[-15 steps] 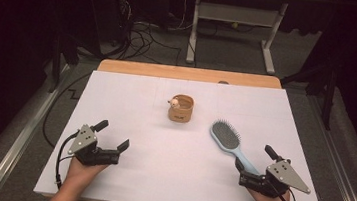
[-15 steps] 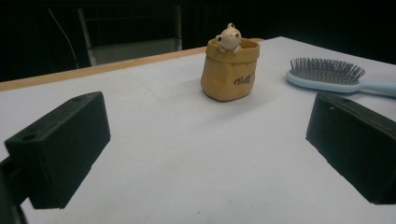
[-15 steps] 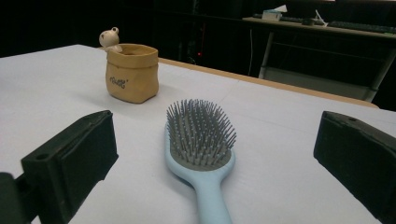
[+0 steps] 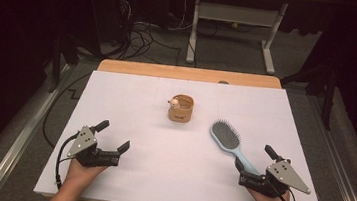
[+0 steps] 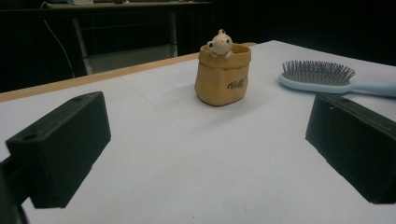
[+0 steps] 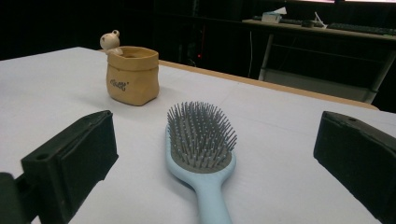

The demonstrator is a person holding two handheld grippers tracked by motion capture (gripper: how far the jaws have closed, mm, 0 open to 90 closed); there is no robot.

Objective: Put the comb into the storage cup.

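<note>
- Centrally, toward the far side of the white worktop (image 4: 116, 99), a small tan pot (image 4: 181, 108) is seen upright, with a little animal figure (image 4: 173, 101) perched at its rim.
- A light-blue hairbrush (image 4: 227, 138) is laid bristles-up to the right of the pot, its handle pointing to the near right.
- The left claw (image 4: 113, 135) is held wide at the near left, with nothing between its jaws.
- The right claw (image 4: 255, 155) is spread wide at the near right, and the brush handle is seen between its jaws, untouched.
</note>
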